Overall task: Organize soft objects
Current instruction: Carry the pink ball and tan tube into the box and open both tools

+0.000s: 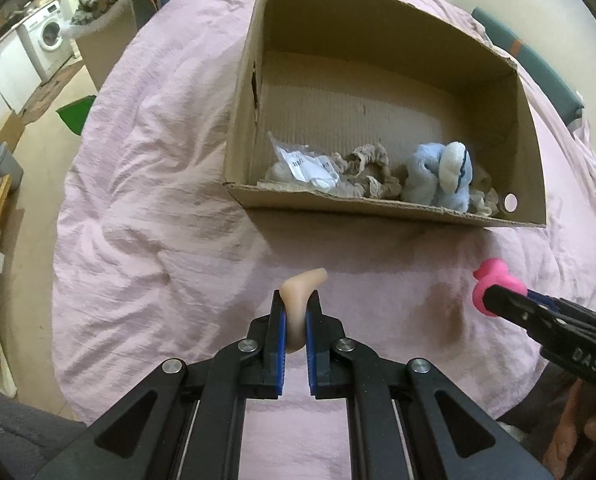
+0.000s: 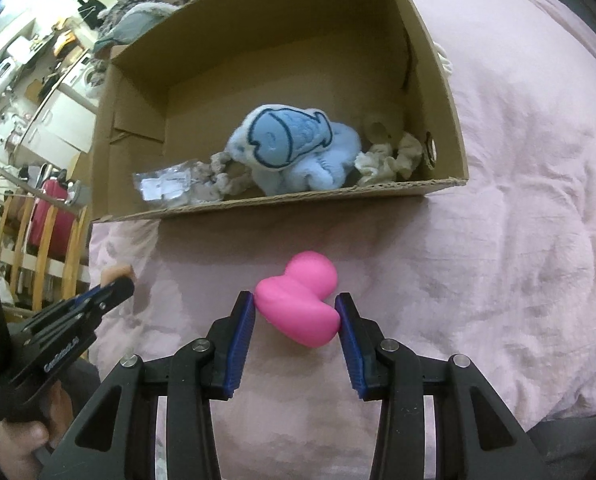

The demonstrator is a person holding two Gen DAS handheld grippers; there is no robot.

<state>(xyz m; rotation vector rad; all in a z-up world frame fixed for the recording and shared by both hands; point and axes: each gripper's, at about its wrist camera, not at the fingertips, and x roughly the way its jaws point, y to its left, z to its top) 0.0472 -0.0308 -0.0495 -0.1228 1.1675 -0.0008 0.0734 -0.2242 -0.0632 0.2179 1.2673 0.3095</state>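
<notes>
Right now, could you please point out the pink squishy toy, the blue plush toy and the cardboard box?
pink squishy toy [image 2: 298, 300]: right wrist view, middle of its body.
blue plush toy [image 2: 286, 140]: right wrist view, embroidered patch.
cardboard box [image 1: 385, 208]: left wrist view, near wall.

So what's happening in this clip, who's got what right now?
A person works over a pink bedsheet with a gripper in each hand. The left gripper is shut on a small beige soft piece, and the right gripper is shut on a pink rubber duck. Both are held in front of the open cardboard box, not yet inside. The box already holds a light blue plush, beige scrunchies and a clear plastic packet.
</notes>
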